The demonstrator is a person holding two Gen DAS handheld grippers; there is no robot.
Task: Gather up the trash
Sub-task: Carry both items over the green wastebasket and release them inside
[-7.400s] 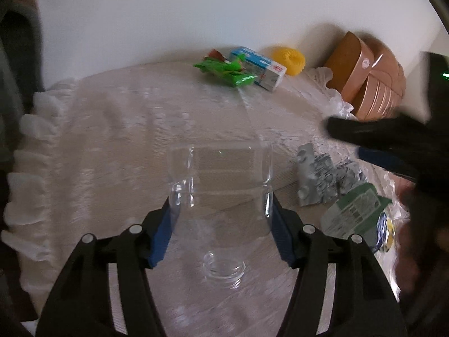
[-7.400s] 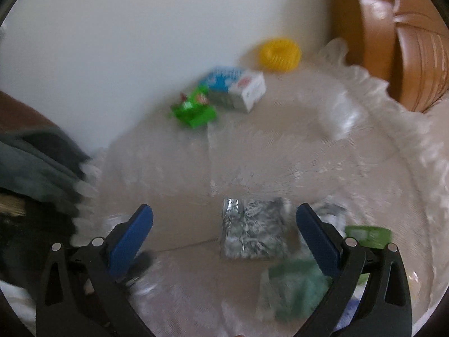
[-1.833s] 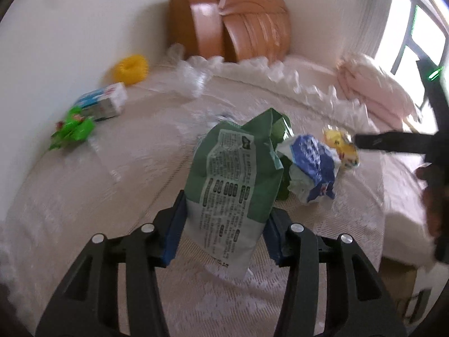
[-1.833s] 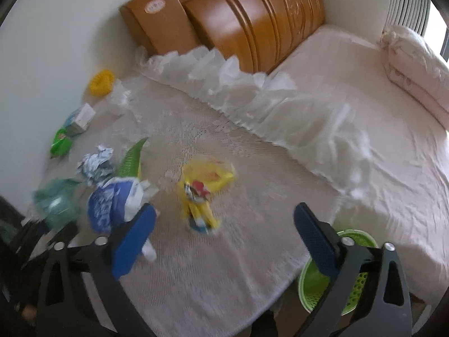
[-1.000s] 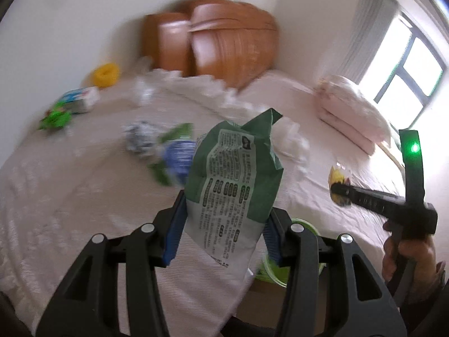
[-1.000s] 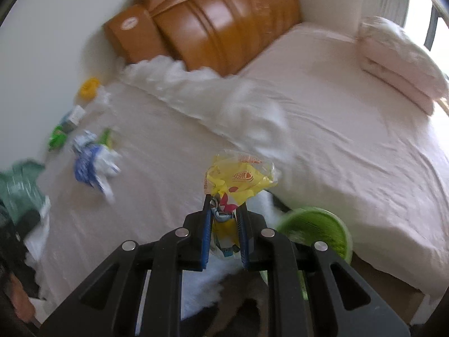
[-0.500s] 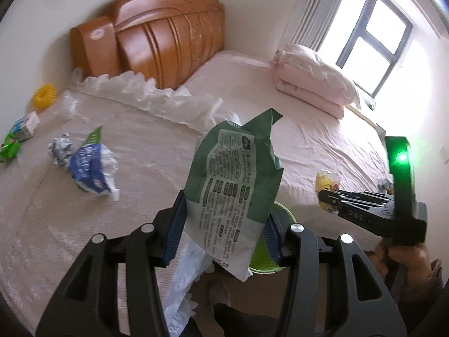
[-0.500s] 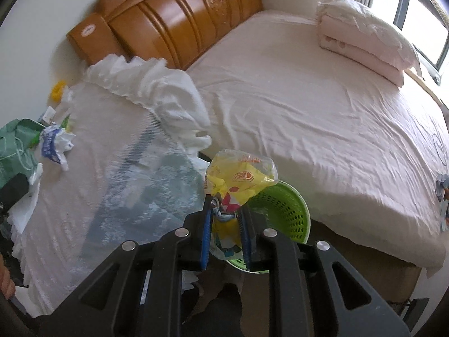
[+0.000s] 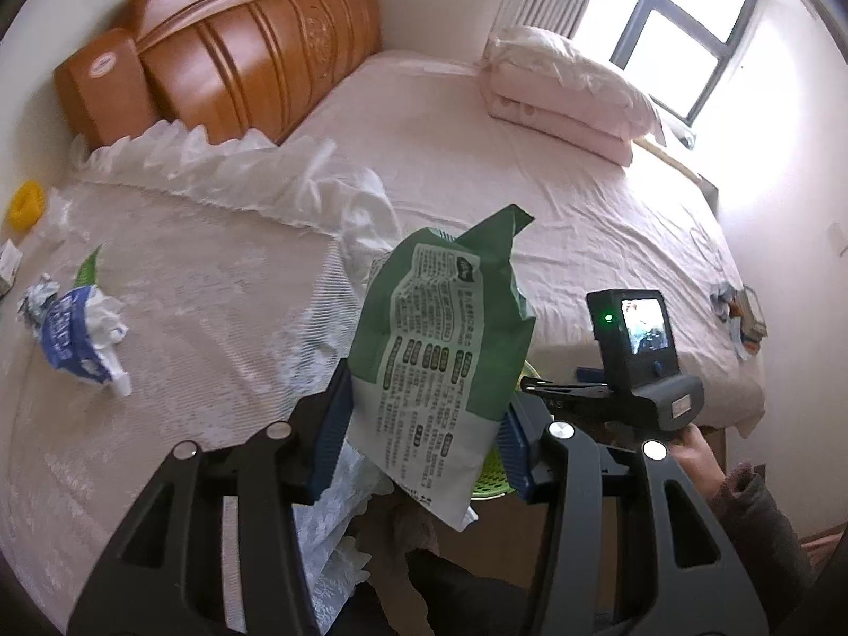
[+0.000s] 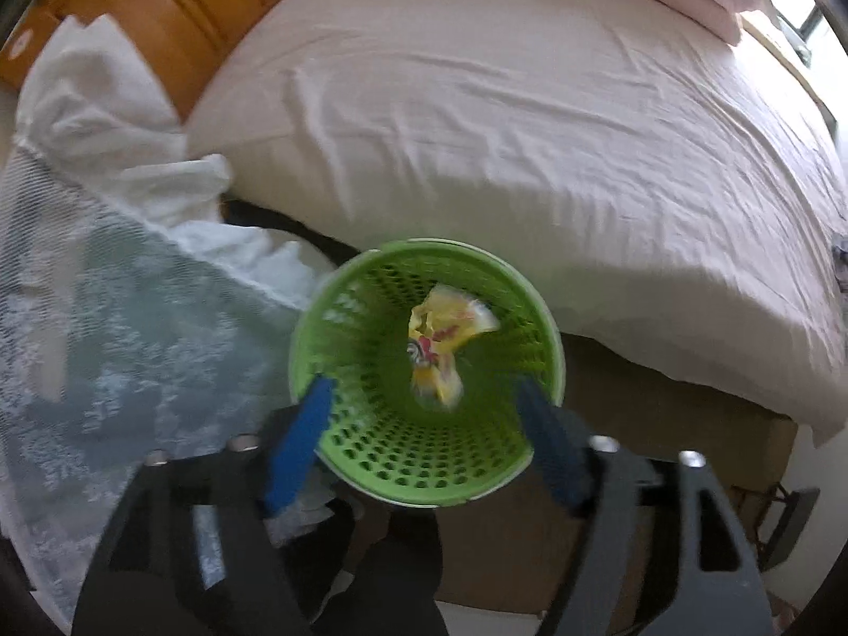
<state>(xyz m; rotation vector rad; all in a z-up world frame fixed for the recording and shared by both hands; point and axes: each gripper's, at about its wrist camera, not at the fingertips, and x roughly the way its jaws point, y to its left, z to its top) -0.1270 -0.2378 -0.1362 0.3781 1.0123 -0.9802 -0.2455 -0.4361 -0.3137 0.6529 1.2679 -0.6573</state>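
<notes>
My left gripper (image 9: 421,432) is shut on a green and white snack bag (image 9: 442,350) and holds it in the air beside the table edge. A green perforated basket (image 10: 365,424) stands on the floor between table and bed; a sliver of it (image 9: 490,477) shows behind the bag. My right gripper (image 10: 424,440) is open right over the basket mouth. A yellow wrapper (image 10: 445,339) is loose inside the basket, blurred. In the left wrist view the right gripper's body (image 9: 630,365) sits just right of the bag.
The lace-covered table (image 9: 159,350) holds a blue and white crumpled wrapper (image 9: 74,328), a foil ball, a green wrapper tip (image 9: 87,267), a small carton and a yellow ring (image 9: 26,204). A pink bed (image 10: 530,106) with a wooden headboard (image 9: 238,53) is behind the basket.
My right gripper moved down over the basket, opened and let go of the yellow wrapper, which is now inside it. My left gripper carried the green bag on toward the basket.
</notes>
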